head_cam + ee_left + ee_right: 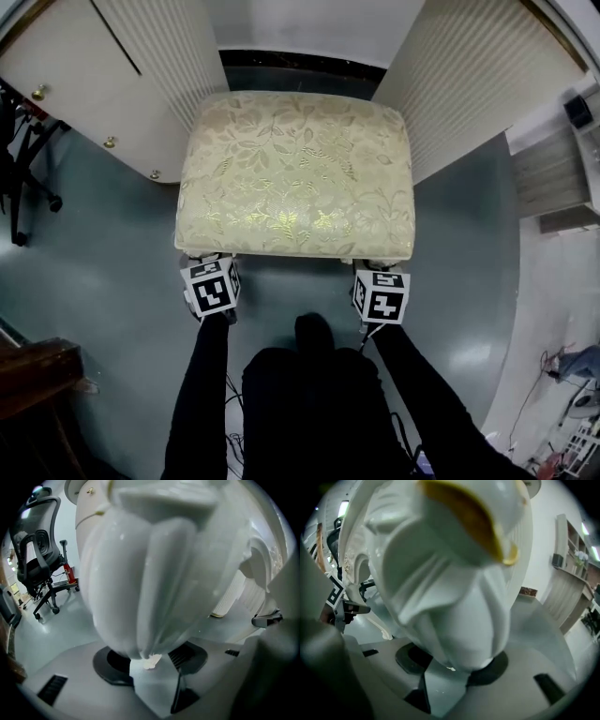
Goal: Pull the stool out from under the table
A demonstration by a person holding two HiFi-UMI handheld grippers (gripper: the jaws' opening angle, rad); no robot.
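Left hand-held gripper point(214, 267) pinches stool point(295, 173) near-left leg point(145, 573); right hand-held gripper point(377, 272) pinches near-right leg point(454, 597). Best: pull both evenly nearward, stool square between table point(469, 84) sides.

The stool point(295, 173) has a padded, rounded-rectangular seat in cream fabric with a pale gold leaf pattern, and glossy white carved legs point(154, 573). It stands upright on the grey-green floor point(112, 244), squarely before the white table point(473, 89), its far edge at the mouth of the gap between the table's two fluted sides
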